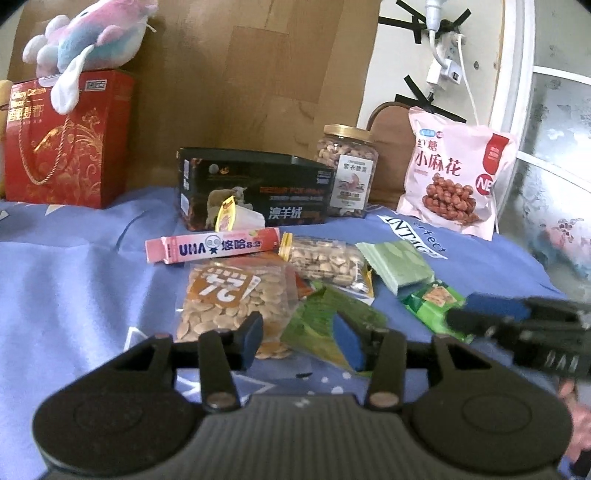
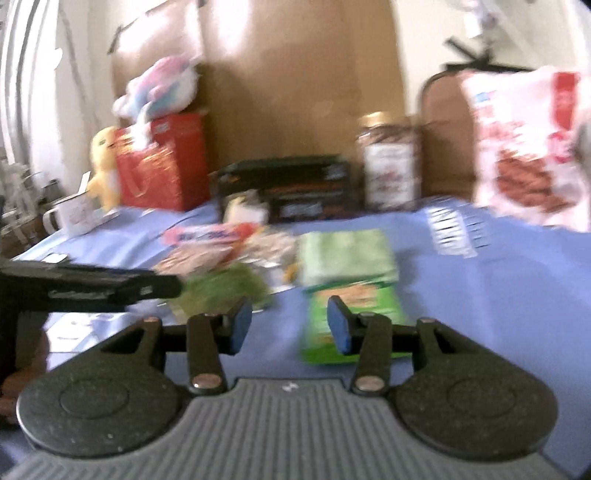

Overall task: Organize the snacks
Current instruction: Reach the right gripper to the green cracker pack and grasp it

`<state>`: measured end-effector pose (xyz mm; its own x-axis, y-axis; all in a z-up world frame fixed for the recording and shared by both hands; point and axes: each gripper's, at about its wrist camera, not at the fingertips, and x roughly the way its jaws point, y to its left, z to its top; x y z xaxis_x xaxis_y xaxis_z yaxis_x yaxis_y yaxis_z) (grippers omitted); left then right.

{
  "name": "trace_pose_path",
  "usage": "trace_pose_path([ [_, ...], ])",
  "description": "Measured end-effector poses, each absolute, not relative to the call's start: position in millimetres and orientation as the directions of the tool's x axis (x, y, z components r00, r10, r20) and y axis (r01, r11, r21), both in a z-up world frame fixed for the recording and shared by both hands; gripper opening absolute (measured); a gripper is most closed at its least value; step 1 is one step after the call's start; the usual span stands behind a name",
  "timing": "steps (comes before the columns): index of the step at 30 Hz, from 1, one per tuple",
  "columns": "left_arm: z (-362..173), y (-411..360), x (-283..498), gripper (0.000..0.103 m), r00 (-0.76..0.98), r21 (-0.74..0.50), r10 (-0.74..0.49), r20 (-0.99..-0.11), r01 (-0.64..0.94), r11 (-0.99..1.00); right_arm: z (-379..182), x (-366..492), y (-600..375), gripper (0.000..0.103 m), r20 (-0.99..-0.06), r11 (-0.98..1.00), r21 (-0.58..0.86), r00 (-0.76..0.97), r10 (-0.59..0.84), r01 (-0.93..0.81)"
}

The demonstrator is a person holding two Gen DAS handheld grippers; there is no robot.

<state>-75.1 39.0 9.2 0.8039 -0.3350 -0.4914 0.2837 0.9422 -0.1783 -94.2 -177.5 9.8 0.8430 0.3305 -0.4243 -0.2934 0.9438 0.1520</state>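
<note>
Small snacks lie in a heap on the blue sheet [image 1: 74, 280]: a pink UHA candy stick [image 1: 214, 245], a clear seed bag [image 1: 232, 299], a peanut bag [image 1: 325, 258], a pale green packet [image 1: 397, 266], a dark green packet [image 1: 325, 325] and a bright green cracker packet [image 1: 432, 302]. My left gripper [image 1: 299, 339] hovers open over the seed bag and the dark green packet, gripping nothing. My right gripper [image 2: 290, 325] is open too. The cracker packet [image 2: 354, 306] lies just beyond its right finger, which covers part of it. In the left wrist view the right gripper [image 1: 463, 312] reaches in beside that packet.
Behind the heap stand a black tin box [image 1: 255, 188], a jar of nuts [image 1: 347, 170] and a large pink snack bag [image 1: 454, 177]. A red gift box [image 1: 70, 140] with a plush toy [image 1: 92, 33] on top stands at the back left. A white mug [image 2: 70, 216] sits at the sheet's left edge.
</note>
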Motion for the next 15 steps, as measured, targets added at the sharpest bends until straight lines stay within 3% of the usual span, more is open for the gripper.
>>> trace_pose_path([
  [2, 9.3, 37.9, -74.9, 0.044, 0.803, -0.173, -0.335, -0.493, 0.287, 0.942, 11.1, -94.3, -190.8, 0.070, -0.428, 0.965, 0.129, 0.865, 0.261, -0.228],
  [4, 9.4, 37.1, -75.4, 0.047, 0.805, -0.168, -0.329, -0.493, 0.283, 0.944, 8.1, -89.6, -198.9, 0.082, -0.452, 0.973, 0.120, 0.862, 0.230, -0.197],
  [8, 9.6, 37.7, -75.2, 0.048, 0.809, -0.166, -0.322, -0.492, 0.276, 0.947, -5.2, -74.2, -195.9, 0.083, -0.559, 0.962, 0.125, 0.784, 0.270, -0.241],
  [11, 9.9, 39.0, -75.1, 0.050, 0.810, -0.174, -0.324, -0.490, 0.273, 0.946, -6.6, -75.6, -183.2, 0.083, -0.564, 0.967, 0.048, 0.792, 0.234, -0.251],
  [15, 10.6, 41.1, -76.5, 0.054, 0.815, -0.185, -0.325, -0.480, 0.269, 0.945, -6.9, -72.2, -190.7, 0.078, -0.561, 0.968, 0.079, 0.792, 0.241, -0.238],
])
